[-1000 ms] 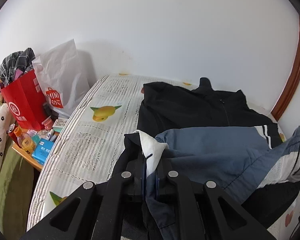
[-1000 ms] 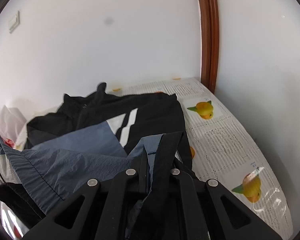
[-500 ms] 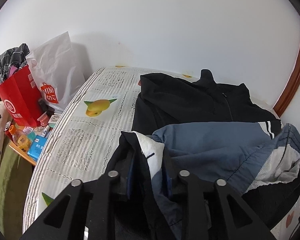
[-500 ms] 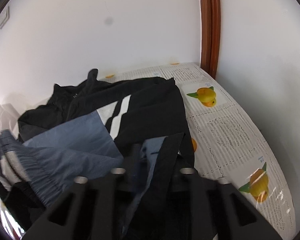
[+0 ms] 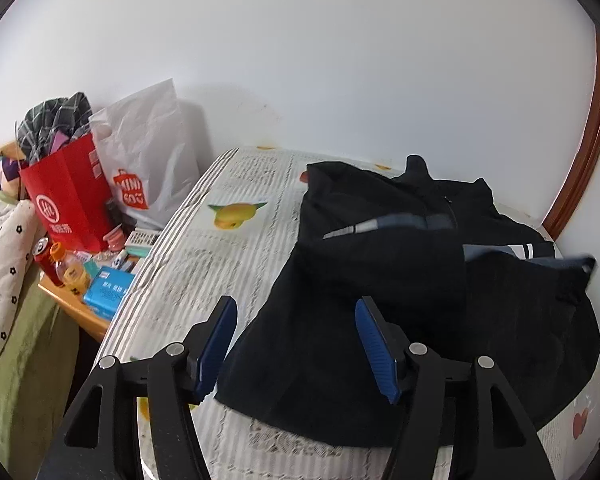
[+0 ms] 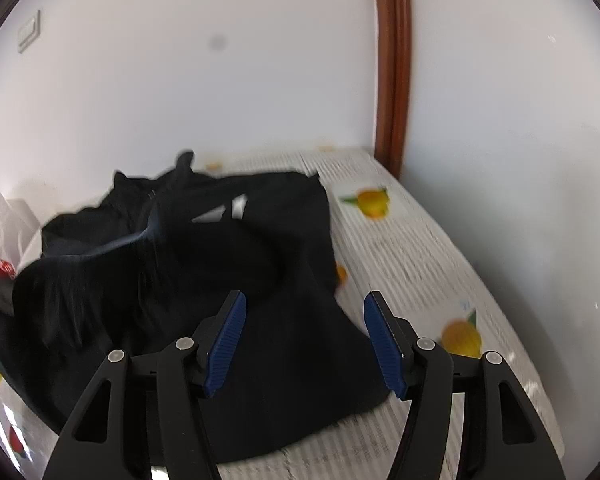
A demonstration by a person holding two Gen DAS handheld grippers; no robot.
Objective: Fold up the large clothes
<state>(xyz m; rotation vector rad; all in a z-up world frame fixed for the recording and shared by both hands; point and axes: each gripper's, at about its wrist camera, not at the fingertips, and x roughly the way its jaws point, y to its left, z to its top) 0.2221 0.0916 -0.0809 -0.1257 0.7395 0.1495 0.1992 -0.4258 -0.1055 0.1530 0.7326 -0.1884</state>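
Both claws, left claw (image 5: pixel 296 344) and right claw (image 6: pixel 304 344), are opening, empty, above a black jacket (image 5: pixel 380 320) folded on the bed (image 5: pixel 220 264). Next probably: regrip the six o'clock hem.

My left gripper (image 5: pixel 296 344), jaws opening with nothing pinched, hovers above the black jacket (image 5: pixel 400 300) lying on the fruit-print bed sheet (image 5: pixel 220 264); red bag (image 5: pixel 70 196) stands beside it.

A red paper bag (image 5: pixel 66 196) stands on a wooden counter (image 5: pixel 80 312) beside the bed (image 5: pixel 204 264). A white shopping bag (image 5: pixel 148 164) leans just beside the red one, with a blue box (image 5: pixel 108 291) lying near them.
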